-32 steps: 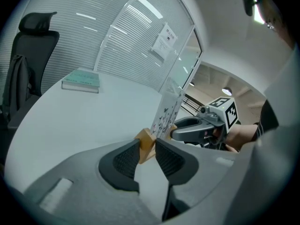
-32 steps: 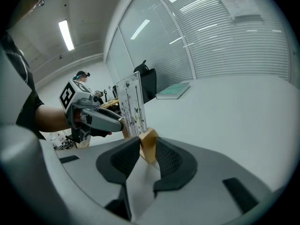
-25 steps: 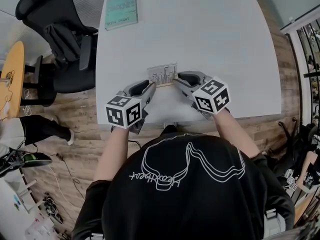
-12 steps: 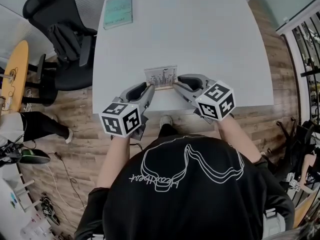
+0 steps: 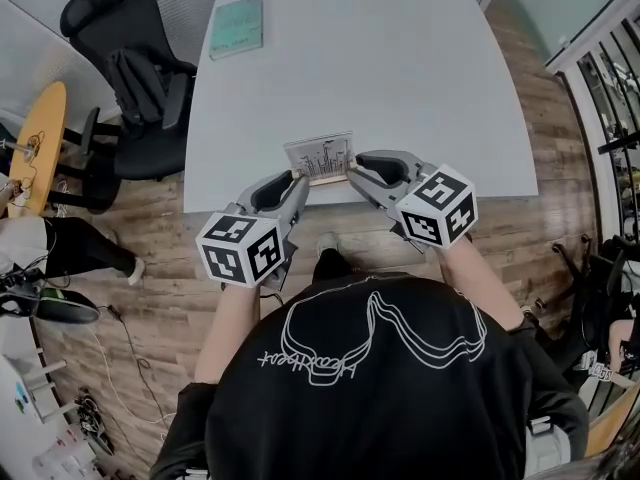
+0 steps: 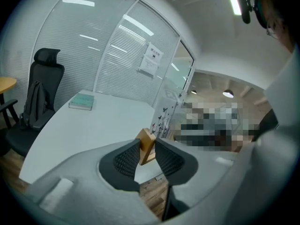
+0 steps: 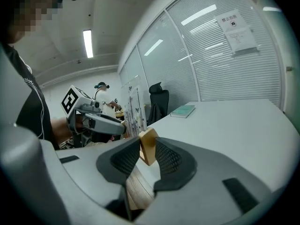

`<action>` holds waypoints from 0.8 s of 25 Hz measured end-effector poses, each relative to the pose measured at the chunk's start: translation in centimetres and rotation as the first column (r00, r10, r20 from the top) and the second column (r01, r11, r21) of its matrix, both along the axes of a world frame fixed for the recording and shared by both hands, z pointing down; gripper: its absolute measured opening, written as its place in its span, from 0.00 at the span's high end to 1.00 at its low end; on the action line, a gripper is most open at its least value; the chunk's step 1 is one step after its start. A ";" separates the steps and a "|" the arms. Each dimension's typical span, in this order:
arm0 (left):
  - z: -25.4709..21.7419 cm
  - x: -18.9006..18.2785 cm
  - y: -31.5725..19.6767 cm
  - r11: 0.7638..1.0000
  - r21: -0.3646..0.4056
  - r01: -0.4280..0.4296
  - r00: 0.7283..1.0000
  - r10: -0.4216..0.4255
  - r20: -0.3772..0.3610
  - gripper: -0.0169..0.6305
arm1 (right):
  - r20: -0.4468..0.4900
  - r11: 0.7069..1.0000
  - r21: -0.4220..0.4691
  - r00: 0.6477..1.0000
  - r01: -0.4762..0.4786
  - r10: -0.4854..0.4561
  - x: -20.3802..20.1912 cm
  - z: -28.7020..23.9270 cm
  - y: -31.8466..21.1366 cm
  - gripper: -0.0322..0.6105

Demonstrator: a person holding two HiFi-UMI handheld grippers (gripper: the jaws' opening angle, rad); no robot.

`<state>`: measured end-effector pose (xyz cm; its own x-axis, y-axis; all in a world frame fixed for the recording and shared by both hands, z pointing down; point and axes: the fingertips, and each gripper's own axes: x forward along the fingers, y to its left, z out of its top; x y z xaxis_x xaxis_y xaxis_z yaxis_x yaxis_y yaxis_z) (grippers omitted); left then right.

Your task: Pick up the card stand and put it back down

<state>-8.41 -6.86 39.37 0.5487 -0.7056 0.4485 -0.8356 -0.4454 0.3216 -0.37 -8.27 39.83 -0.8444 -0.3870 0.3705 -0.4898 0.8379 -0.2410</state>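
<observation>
Over the near edge of the table, the left gripper and right gripper each clamp one end of the card stand by its wooden base, apparently to hold it level and upright

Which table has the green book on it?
The big white table, in front of the person. The book lies near its far left corner. The small round wooden table stands apart, beyond the black chair.
</observation>
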 end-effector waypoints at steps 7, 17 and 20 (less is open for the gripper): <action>-0.4 0.8 1.8 1.000 0.018 0.010 1.000 -0.011 0.026 0.81 | 0.007 1.000 0.002 1.000 0.009 -0.009 0.8 -0.2 1.8 0.79; -0.1 2.1 2.1 1.000 0.006 0.006 1.000 -0.006 0.023 0.81 | 0.009 1.000 -0.008 1.000 0.005 -0.005 2.1 0.0 2.0 0.79; 0.0 1.9 1.7 1.000 -0.002 0.006 1.000 -0.006 0.022 0.81 | 0.014 1.000 -0.012 1.000 0.002 -0.002 1.9 0.0 1.5 0.79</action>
<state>-6.50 -5.20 39.35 0.5344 -0.7082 0.4614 -0.8451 -0.4396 0.3040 1.56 -6.72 39.86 -0.8504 -0.3808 0.3629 -0.4844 0.8359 -0.2580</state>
